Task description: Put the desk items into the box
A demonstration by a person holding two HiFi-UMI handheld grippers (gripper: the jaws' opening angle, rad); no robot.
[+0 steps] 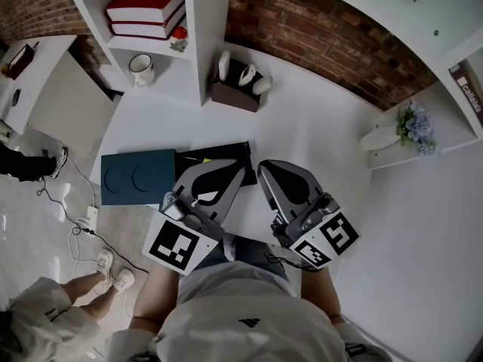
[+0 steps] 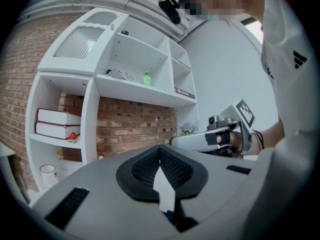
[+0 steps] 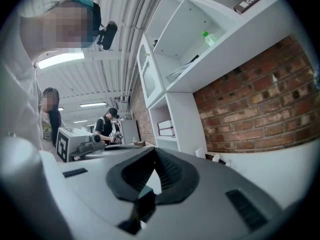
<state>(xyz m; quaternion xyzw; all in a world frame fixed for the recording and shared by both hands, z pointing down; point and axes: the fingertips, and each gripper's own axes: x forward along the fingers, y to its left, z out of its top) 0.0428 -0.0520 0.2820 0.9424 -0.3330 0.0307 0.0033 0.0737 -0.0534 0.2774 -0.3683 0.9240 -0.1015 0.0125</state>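
Hovering clenched and empty, left gripper [image 1: 240, 168] and right gripper [image 1: 266, 170] face two books [image 1: 147, 7] and one mug [image 1: 141, 69].

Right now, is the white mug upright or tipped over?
Upright: the mug stands on its base in the shelf unit, mouth facing up.

White desk top [image 1: 317, 127] beneath the left gripper [image 1: 240, 169] and right gripper [image 1: 266, 170]; red brick wall [image 1: 302, 29] ahead of both, white shelf unit [image 1: 200, 44] ahead-left, curved white shelving [image 1: 423, 21] off to the right gripper's right; pale glossy floor [image 1: 38, 194] left of the left gripper; strip lights [image 3: 60, 59] overhead
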